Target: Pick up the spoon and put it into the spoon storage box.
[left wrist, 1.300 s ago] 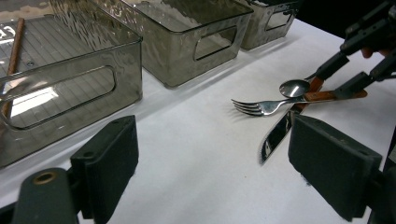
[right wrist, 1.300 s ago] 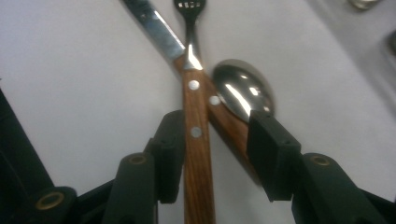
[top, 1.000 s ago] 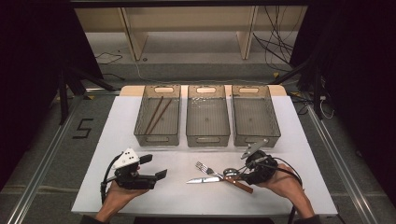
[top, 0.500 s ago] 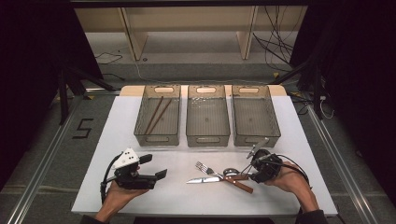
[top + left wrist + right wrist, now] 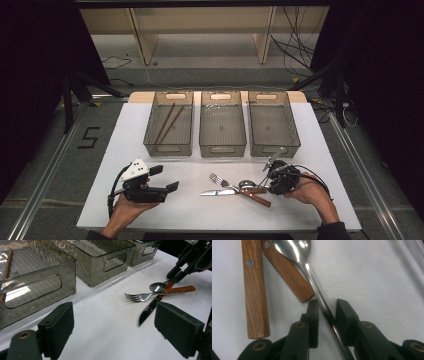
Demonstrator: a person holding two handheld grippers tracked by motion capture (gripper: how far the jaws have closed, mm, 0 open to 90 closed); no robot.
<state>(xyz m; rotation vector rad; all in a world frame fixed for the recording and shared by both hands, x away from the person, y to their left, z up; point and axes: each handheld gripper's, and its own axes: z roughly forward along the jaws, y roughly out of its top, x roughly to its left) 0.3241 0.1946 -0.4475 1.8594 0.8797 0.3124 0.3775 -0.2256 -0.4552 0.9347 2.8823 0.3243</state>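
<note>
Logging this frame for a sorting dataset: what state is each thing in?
Left tongs: open, empty.
Right tongs: straddling the metal spoon handle, not closed.
Wooden-handled fork: lying across wooden-handled knife.
Left clear plastic bin: holds brown chopsticks.
Middle bin, right bin: empty.

Three clear bins (image 5: 222,124), two chopsticks (image 5: 165,123) — plus one fork (image 5: 222,181), one knife (image 5: 220,192), one spoon (image 5: 247,184).

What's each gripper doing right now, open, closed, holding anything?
Left gripper: open, holding nothing, off to the left of the cutlery.
Right gripper: open, jaws either side of the spoon handle with gaps showing; not gripping yet.
</note>
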